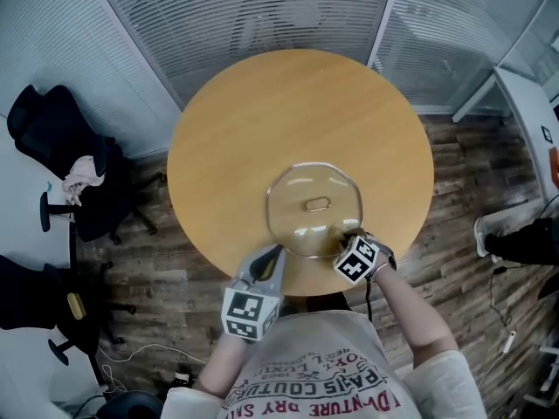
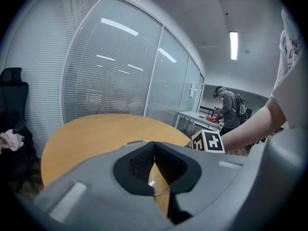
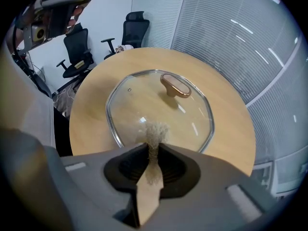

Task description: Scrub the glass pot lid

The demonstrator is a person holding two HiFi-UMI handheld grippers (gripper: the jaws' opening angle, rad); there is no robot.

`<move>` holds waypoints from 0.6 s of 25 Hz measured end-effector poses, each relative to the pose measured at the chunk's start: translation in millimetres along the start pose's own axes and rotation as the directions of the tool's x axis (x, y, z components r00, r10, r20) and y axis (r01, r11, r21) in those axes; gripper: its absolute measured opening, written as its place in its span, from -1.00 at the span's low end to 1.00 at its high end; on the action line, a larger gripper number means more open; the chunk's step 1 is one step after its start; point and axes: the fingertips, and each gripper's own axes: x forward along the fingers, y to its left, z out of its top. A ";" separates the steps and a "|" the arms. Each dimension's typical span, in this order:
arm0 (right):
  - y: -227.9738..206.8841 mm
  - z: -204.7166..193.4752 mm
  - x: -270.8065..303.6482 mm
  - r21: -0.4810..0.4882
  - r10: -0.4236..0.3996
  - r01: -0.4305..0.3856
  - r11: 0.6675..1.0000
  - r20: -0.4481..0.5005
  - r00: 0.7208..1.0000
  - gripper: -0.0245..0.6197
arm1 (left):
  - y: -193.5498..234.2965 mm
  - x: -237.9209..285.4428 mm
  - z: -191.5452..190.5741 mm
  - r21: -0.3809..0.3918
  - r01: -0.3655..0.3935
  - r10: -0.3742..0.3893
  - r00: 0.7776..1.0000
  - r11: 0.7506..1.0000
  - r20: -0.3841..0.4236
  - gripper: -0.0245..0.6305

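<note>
Clamping beige scrub pad (image 3: 155,131) in right gripper (image 3: 153,147), tip on glass pot lid (image 3: 144,105) just ahead of jaws. Holding left gripper (image 2: 154,153) closed, empty, tips at lid rim.

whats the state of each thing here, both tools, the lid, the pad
glass pot lid, flat on the table, handle up
left tool, shut on the lid's near rim
right tool, shut on the scrub pad
scrub pad, pinched upright, tip at the lid's near edge
</note>
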 end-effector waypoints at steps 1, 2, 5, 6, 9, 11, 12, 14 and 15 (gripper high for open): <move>4.7 1.2 -0.5 0.006 -0.002 0.002 1.000 0.000 1.000 -0.73 | 0.2 -3.1 -2.1 0.003 0.003 -0.003 1.000 1.000 -0.004 -0.90; 9.8 2.7 -0.9 0.010 -0.003 0.003 1.000 0.000 1.000 -0.73 | 1.2 -6.5 -4.1 0.006 0.005 -0.005 1.000 1.000 -0.006 -0.90; 25.6 9.4 -1.5 0.005 -0.008 0.008 1.000 -0.002 1.000 -0.73 | 6.2 -16.7 -8.5 0.010 0.003 -0.003 1.000 1.000 -0.008 -0.90; 31.1 11.9 -1.7 0.000 -0.008 0.008 1.000 -0.002 1.000 -0.73 | 7.1 -20.2 -10.0 0.011 0.003 -0.003 1.000 1.000 -0.010 -0.90; 47.8 20.3 -0.5 -0.005 0.001 -0.001 1.000 -0.002 1.000 -0.73 | 9.7 -29.5 -14.1 0.021 0.005 -0.005 1.000 1.000 -0.014 -0.90; 58.0 26.5 0.6 0.002 0.013 -0.013 1.000 -0.001 1.000 -0.73 | 13.0 -35.4 -14.6 0.025 0.002 -0.002 1.000 1.000 -0.011 -0.90; 62.4 29.8 0.9 0.004 0.018 -0.018 1.000 0.000 1.000 -0.73 | 14.8 -38.5 -14.2 0.026 -0.002 0.002 1.000 1.000 -0.010 -0.90; 69.7 35.8 1.1 0.006 0.028 -0.028 1.000 0.005 1.000 -0.73 | 18.6 -43.9 -13.8 0.028 -0.008 0.008 1.000 1.000 -0.007 -0.90; 73.0 39.3 0.6 0.011 0.036 -0.036 0.999 0.013 0.999 -0.73 | 20.5 -46.3 -14.2 0.028 -0.010 0.011 1.000 1.000 -0.007 -0.90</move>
